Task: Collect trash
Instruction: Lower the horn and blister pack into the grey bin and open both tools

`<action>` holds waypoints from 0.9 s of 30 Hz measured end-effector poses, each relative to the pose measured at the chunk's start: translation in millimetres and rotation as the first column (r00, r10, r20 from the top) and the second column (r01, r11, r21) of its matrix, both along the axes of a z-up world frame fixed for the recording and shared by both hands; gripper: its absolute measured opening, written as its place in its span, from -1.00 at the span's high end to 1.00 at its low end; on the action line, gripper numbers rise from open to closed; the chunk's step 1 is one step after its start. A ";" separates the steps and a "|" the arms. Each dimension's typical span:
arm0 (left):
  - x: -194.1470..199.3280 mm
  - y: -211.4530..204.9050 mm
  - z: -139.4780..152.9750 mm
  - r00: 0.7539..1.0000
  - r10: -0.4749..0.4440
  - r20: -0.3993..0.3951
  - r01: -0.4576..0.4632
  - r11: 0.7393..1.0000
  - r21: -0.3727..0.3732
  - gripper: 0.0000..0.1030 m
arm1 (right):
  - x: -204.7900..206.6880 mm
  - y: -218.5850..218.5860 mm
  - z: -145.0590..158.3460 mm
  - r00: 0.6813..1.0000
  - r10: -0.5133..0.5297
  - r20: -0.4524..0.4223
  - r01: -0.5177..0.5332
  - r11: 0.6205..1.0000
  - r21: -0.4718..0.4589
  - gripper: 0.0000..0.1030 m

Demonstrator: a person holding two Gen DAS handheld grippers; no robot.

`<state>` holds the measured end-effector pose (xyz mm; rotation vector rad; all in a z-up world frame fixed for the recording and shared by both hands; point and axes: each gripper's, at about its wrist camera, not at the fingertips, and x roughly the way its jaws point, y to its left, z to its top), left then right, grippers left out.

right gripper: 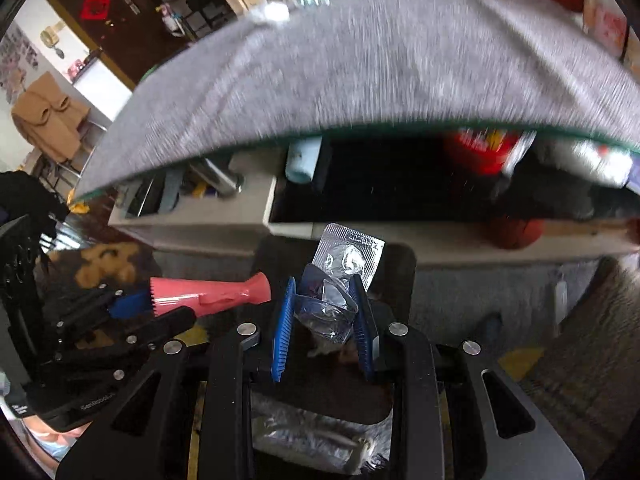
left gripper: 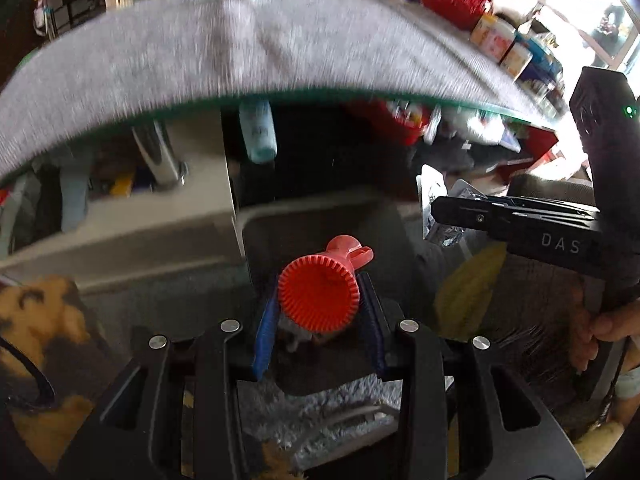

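- Two pieces of trash are held for disposal.
- Left gripper (left gripper: 318, 312) clamps a red ribbed cap (left gripper: 320, 286).
- Right gripper (right gripper: 324, 316) clamps a crumpled blister pack (right gripper: 340, 276), both beside the grey table (right gripper: 360, 60).

Your left gripper (left gripper: 318, 316) has the ribbed cap (left gripper: 316, 294) between its 2 fingers, and below it sits the open bin (left gripper: 400, 248) on the floor. Your right gripper (right gripper: 326, 322) is just to the right of the left one, with the crumpled blister pack (right gripper: 346, 264) between its 2 fingers, also above the bin. Beyond both stands the table (left gripper: 240, 52), its edge overhanging a low shelf (left gripper: 120, 216). A bottle (left gripper: 258, 132) lies on that shelf under the table edge.
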<state>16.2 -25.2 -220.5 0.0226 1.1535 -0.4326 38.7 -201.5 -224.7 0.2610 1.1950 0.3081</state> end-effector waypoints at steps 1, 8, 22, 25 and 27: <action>-0.4 0.9 -6.4 1.000 -0.002 -0.013 0.002 1.000 0.006 0.31 | -0.5 1.7 -5.9 1.000 0.005 -0.015 -0.005 1.000 -0.005 0.44; 0.3 -5.1 -32.5 0.998 -0.026 -0.063 0.029 0.999 0.036 0.31 | -0.5 11.9 -26.9 0.998 0.044 -0.046 -0.047 0.997 -0.063 0.44; 5.4 -4.0 -44.1 0.996 -0.005 -0.088 0.011 0.998 0.067 -0.32 | 2.0 -4.6 -30.8 0.997 -0.038 -0.060 0.036 0.999 -0.028 -0.26; 6.8 -0.1 -40.7 0.996 0.017 -0.084 -0.012 0.998 0.057 -0.56 | 1.8 -11.6 -25.7 0.996 -0.071 -0.047 0.070 0.997 -0.022 -0.40; 7.4 1.6 -35.9 0.996 0.024 -0.081 -0.021 0.999 0.042 -0.62 | 2.4 -12.4 -22.0 0.996 -0.081 -0.040 0.080 0.997 -0.022 -0.47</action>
